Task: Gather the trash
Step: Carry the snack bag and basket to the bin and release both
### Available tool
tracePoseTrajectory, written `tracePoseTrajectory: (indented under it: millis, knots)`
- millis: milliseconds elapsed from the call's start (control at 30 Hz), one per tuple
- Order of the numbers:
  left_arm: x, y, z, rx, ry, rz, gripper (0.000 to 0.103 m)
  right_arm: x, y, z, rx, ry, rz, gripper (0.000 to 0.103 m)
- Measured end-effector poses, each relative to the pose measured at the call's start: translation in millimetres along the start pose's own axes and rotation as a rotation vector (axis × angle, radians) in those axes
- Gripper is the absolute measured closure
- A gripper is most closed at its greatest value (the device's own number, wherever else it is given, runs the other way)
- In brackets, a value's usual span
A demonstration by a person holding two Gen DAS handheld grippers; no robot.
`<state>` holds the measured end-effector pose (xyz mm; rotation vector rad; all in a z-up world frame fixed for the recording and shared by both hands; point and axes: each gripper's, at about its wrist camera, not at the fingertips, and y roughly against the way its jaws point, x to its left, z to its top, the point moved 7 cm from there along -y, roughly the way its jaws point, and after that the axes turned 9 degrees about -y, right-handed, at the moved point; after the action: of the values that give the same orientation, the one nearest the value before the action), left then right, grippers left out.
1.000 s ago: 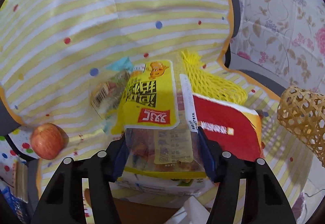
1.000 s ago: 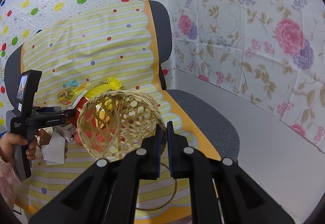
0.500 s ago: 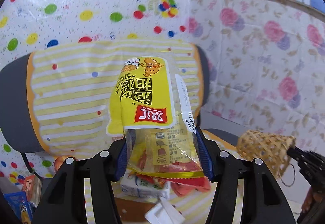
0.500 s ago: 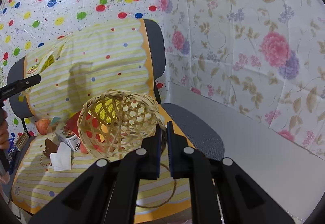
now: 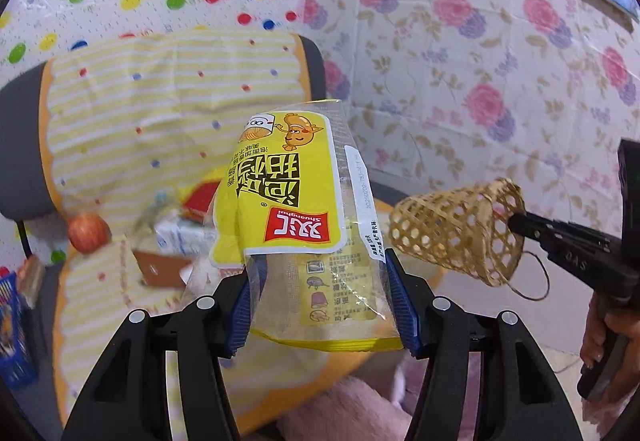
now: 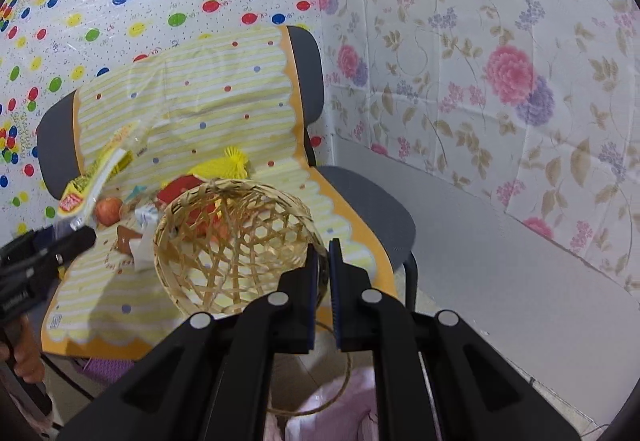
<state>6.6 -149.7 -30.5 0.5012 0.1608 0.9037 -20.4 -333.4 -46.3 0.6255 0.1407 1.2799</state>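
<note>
Left tongs clamp a crinkled yellow-and-clear wrapper; right tongs pinch the woven basket's rim.

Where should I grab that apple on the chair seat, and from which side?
Take the apple across its widest middle, coming from above and the chair's front edge. It is round and sits by itself near the seat's left rim, clear of the carton and wrappers. Both tools are occupied right now, so one has to be freed first.

Left view: my yellow wrapper hides chair clutter behind it; carton beside the chair's apple blurred, print unreadable.
</note>
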Motion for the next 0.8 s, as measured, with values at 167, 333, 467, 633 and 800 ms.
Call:
tracePoseTrajectory:
  millis: [167, 333, 467, 633, 800]
  knots:
    - [-37, 0, -32, 0.049, -0.004, -0.068, 0.044, -21, 21, -23, 0.034, -0.019, -0.040, 0.097]
    - [-84, -2, -57, 0.109, -0.069, -0.173, 0.044, -46, 46, -44, 0.062, -0.033, -0.101, 0.097]
    - [-118, -3, -65, 0.141, -0.132, -0.266, 0.044, -70, 67, -61, 0.078, -0.056, -0.161, 0.097]
    - [-155, -13, -79, 0.214, -0.198, -0.369, 0.044, -101, 80, -87, 0.120, -0.093, -0.222, 0.097]
    - [-167, -35, -87, 0.295, -0.186, -0.420, 0.043, -116, 73, -101, 0.164, -0.125, -0.231, 0.096]
